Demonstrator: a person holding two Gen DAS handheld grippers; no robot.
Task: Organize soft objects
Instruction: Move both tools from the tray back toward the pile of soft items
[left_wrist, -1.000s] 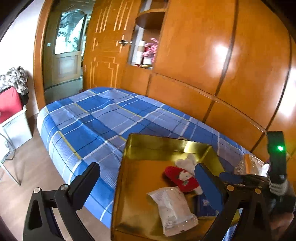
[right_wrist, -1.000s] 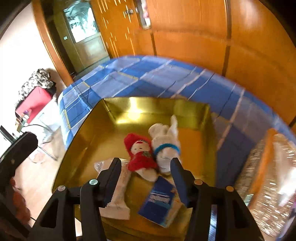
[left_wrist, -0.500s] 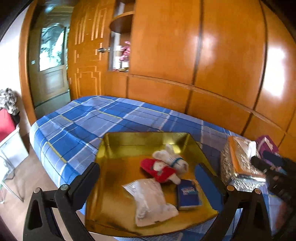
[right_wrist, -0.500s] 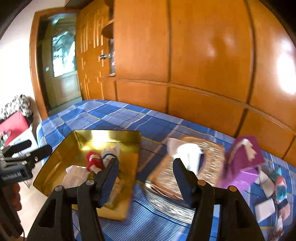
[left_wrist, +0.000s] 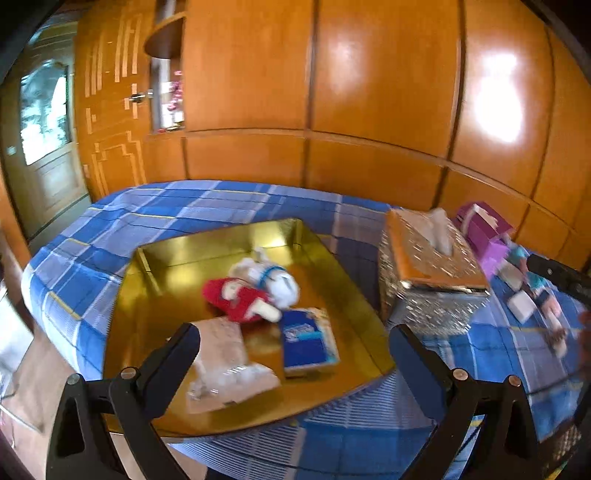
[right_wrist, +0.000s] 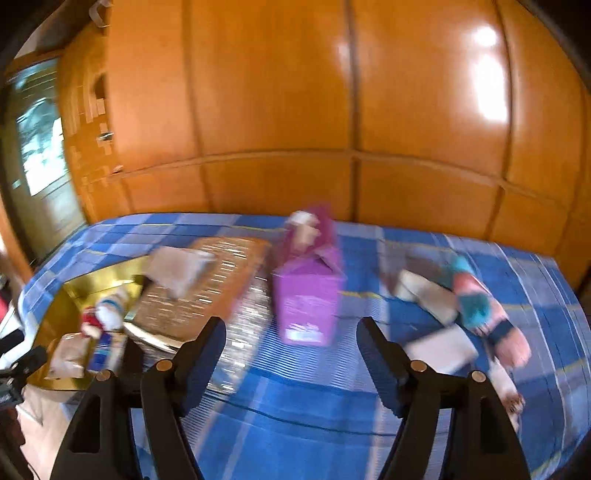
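Note:
A gold tray (left_wrist: 173, 258) lies on the blue plaid bed and holds a red plush doll (left_wrist: 236, 299), a white plush (left_wrist: 273, 277), a blue tissue pack (left_wrist: 308, 339) and a clear plastic packet (left_wrist: 225, 365). My left gripper (left_wrist: 293, 350) is open and empty above the tray's near edge. My right gripper (right_wrist: 291, 339) is open and empty in front of a purple box (right_wrist: 308, 295). To its right lie a colourful striped soft toy (right_wrist: 480, 306) and white packs (right_wrist: 439, 349). The tray also shows at the left of the right wrist view (right_wrist: 59, 314).
A glittery tissue box (left_wrist: 424, 273) stands between the tray and the purple box (left_wrist: 480, 225). Wooden wardrobe panels (left_wrist: 369, 92) run along the far side of the bed. A door (left_wrist: 44, 129) is at the left. The bed's edge drops to the floor at left.
Both views have swung right. The right gripper has left the tray and now faces the purple box and the soft toys; the left view now takes in the tissue box.

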